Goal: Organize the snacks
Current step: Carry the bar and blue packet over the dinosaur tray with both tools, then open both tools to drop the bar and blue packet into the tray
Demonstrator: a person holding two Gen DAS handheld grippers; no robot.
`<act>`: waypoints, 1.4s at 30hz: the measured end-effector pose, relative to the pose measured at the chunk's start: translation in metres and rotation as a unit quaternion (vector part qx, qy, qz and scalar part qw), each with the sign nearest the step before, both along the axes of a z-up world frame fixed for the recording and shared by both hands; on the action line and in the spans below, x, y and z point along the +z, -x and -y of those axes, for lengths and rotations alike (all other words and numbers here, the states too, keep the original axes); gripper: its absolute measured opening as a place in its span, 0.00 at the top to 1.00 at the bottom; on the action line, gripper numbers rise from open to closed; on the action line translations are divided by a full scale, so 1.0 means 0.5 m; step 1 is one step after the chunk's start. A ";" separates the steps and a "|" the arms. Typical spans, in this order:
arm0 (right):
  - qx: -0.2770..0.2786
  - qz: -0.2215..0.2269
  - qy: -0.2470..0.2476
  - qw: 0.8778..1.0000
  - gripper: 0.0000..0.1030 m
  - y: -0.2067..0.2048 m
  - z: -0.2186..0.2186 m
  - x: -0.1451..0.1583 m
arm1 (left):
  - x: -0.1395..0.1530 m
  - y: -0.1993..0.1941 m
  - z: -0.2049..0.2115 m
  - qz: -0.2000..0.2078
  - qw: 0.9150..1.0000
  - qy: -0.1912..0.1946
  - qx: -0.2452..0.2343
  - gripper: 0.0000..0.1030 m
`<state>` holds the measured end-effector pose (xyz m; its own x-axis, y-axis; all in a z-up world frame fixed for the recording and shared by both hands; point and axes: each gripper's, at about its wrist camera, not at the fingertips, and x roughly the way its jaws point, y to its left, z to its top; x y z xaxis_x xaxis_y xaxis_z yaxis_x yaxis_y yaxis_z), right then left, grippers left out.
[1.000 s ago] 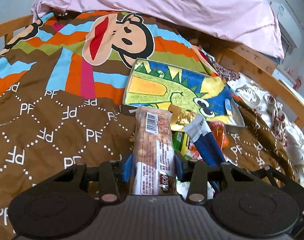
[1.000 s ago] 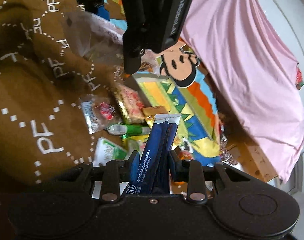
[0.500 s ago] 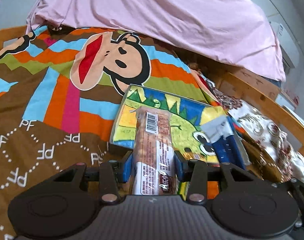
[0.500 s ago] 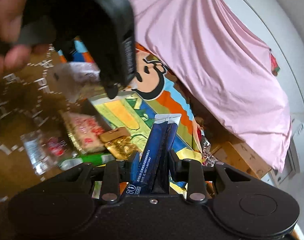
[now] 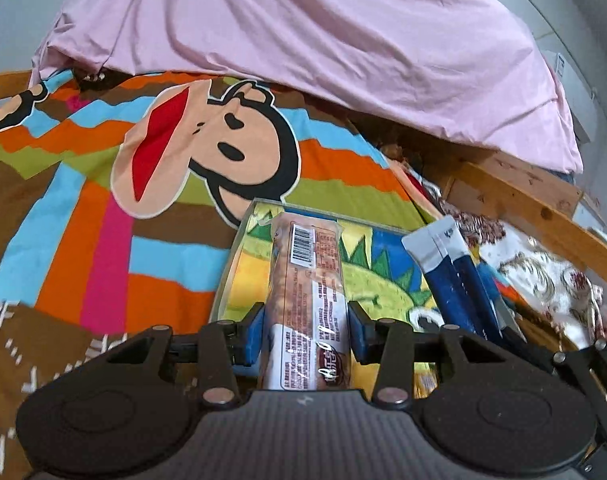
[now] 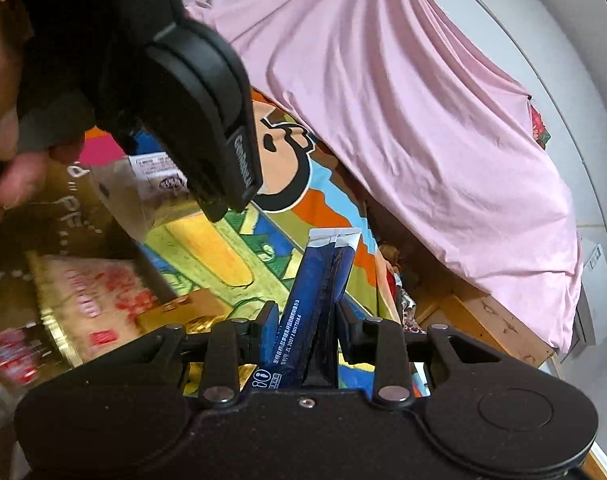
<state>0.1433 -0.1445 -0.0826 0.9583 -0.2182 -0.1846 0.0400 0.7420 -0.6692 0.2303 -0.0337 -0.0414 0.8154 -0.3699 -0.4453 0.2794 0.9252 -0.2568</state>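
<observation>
A: Biggest stuff first?
B: Pink sheet (image 5: 323, 48) draped across the back, then the bedspread (image 5: 83, 208) with stripes and a cartoon monkey face (image 5: 207, 148). Wooden bed frame (image 5: 535, 208) on the right in the left wrist view.
A: Where do the snacks sit?
B: A dinosaur-print box (image 5: 383, 280), flat on the bedspread just below the monkey. Both held packets hang over it.
A: Left gripper?
B: Left gripper (image 5: 307, 334) clamped on a brown snack bar (image 5: 307, 280), barcode end pointing away, blue pads pressing both sides.
A: Right one?
B: Right gripper (image 6: 305, 330) squeezed tight on blue stick packets (image 6: 315, 296), white-tipped ends up. Same packets show at the right edge in the left view.
A: Anything loose?
B: Blurry in the right wrist view: a gold-edged packet with red print (image 6: 87, 304) left of the box, a small gold wrapped piece (image 6: 183, 312) beside it, a clear bag (image 6: 143, 184) further back. A hand (image 6: 3, 128) holds the left tool at the top left.
</observation>
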 end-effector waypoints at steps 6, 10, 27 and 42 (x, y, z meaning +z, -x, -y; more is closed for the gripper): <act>-0.025 -0.014 -0.039 0.999 0.68 -0.089 0.033 -0.003 | -0.015 -0.068 0.007 -0.007 1.000 0.011 -0.005 0.56; -0.034 -0.032 -0.062 0.997 0.68 -0.128 0.050 -0.008 | -0.041 -0.114 0.016 -0.034 0.999 0.006 -0.007 0.56; -0.068 -0.079 -0.142 0.984 0.67 -0.215 0.088 -0.040 | -0.107 -0.177 0.054 -0.086 0.996 -0.030 -0.014 0.56; -0.092 -0.057 -0.238 0.965 0.20 -0.167 0.145 0.021 | -0.085 -0.159 0.049 -0.093 0.995 -0.012 -0.020 0.27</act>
<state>0.2266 -0.2169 -0.0719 0.8787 -0.2473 -0.4084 0.1464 0.9537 -0.2626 0.3098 -0.0583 -0.0837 0.7031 -0.3871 -0.5965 0.2649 0.9210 -0.2855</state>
